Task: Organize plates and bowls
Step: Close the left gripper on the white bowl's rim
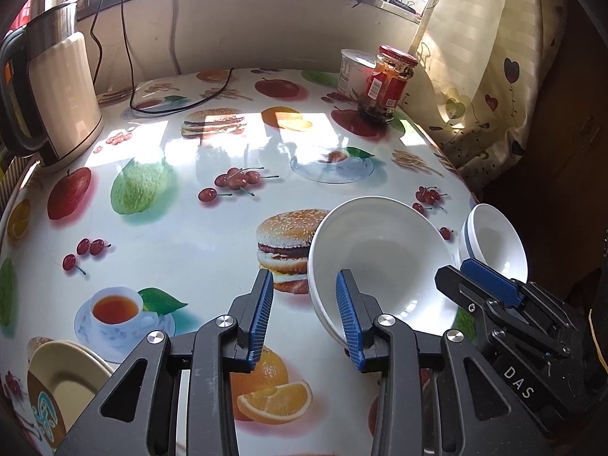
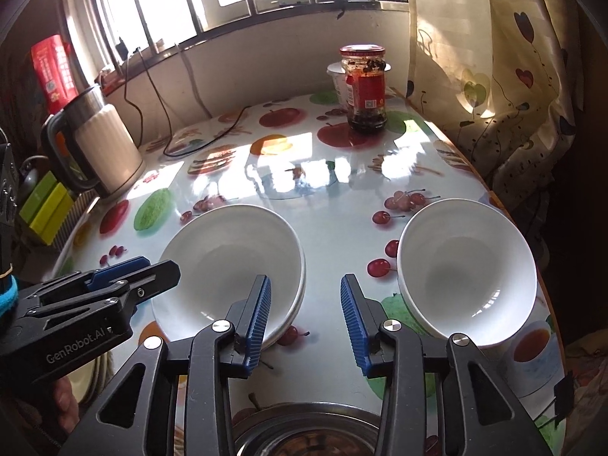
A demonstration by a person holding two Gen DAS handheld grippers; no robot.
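Note:
A wide white bowl sits on the fruit-print table, and a smaller white bowl stands to its right near the edge. My left gripper is open and straddles the wide bowl's near-left rim, with its right finger inside the bowl and its left finger outside, not pressing. In the right wrist view the wide bowl shows a double rim, as if two are stacked. The smaller bowl lies to the right. My right gripper is open over the table between the two bowls. Its left pad overlaps the wide bowl's right rim.
A yellow plate lies at the near left and a metal bowl at the near edge. A kettle, its cable, a red-labelled jar and a white tub stand at the back. A curtain hangs on the right.

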